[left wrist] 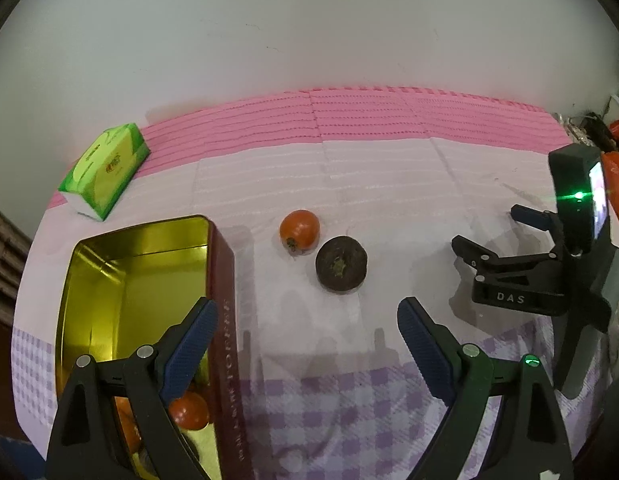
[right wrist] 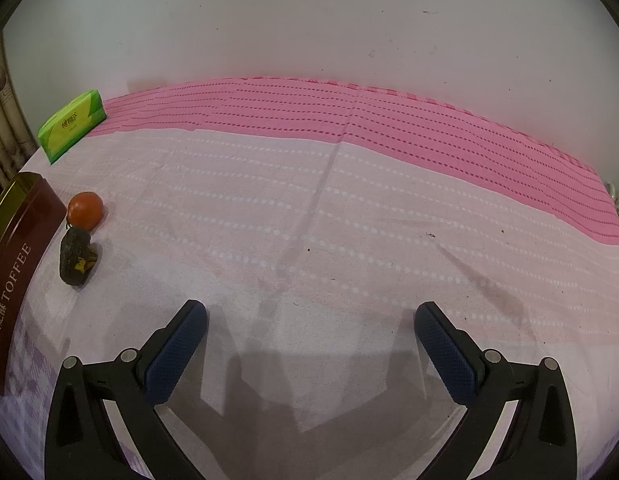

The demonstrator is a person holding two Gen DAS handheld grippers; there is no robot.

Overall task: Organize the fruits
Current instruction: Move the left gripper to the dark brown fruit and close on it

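An open dark-red toffee tin [left wrist: 223, 280] with a gold inside stands at the left; an orange tomato [left wrist: 189, 410] and other fruit lie in its near end, partly hidden by my finger. On the cloth right of the tin lie an orange tomato [left wrist: 299, 230] and a dark round fruit [left wrist: 341, 264]. My left gripper [left wrist: 307, 340] is open and empty, its left finger over the tin. My right gripper [right wrist: 311, 344] is open and empty above bare cloth; it shows in the left wrist view [left wrist: 485, 240]. The right wrist view shows the tin [right wrist: 17, 264], tomato [right wrist: 85, 209] and dark fruit [right wrist: 75, 262] at far left.
A green tissue pack [left wrist: 105, 168] lies at the back left, near the wall; it also shows in the right wrist view [right wrist: 71, 124]. The table carries a pink and white cloth [right wrist: 349, 208]. Red and dark clutter [left wrist: 613, 152] sits beyond the table's right edge.
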